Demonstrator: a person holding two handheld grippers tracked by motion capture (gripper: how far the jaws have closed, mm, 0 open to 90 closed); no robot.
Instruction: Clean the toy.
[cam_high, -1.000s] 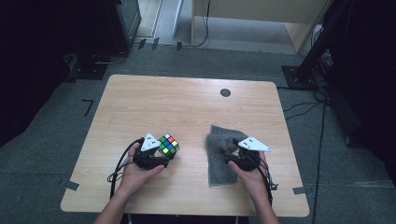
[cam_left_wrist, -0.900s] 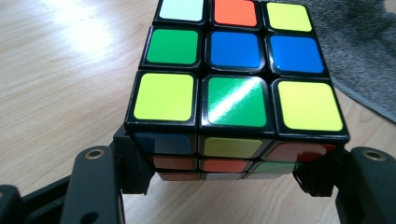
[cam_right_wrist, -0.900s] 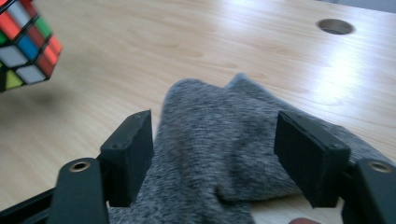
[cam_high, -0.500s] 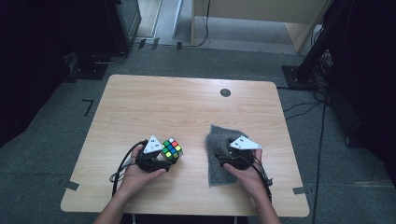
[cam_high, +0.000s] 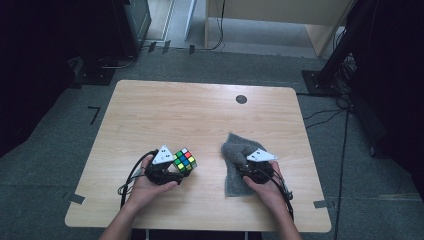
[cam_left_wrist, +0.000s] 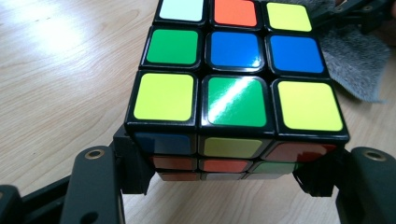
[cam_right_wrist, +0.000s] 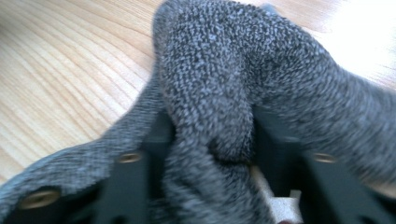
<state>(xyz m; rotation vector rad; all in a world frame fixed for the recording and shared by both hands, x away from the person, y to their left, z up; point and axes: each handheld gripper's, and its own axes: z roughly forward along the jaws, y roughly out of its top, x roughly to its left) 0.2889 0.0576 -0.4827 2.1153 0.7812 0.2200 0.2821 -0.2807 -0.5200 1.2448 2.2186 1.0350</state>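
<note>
While the left gripper (cam_high: 176, 169) squeezes the colourful plastic puzzle cube (cam_high: 184, 160) at the table's (cam_high: 200, 115) 7 o'clock, the right gripper (cam_high: 245, 167) has just been closing, pinching the fuzzy grey cloth (cam_high: 235, 155) at 5 o'clock.

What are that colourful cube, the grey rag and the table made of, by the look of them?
Puzzle cube: probably hard plastic, with a black frame and glossy coloured tiles that catch a streak of glare.
Grey cloth: soft, nubbly knit or terry-like fabric that bunches into folds.
Table: pale wood or wood-look laminate with visible grain lines and a matte finish.
</note>
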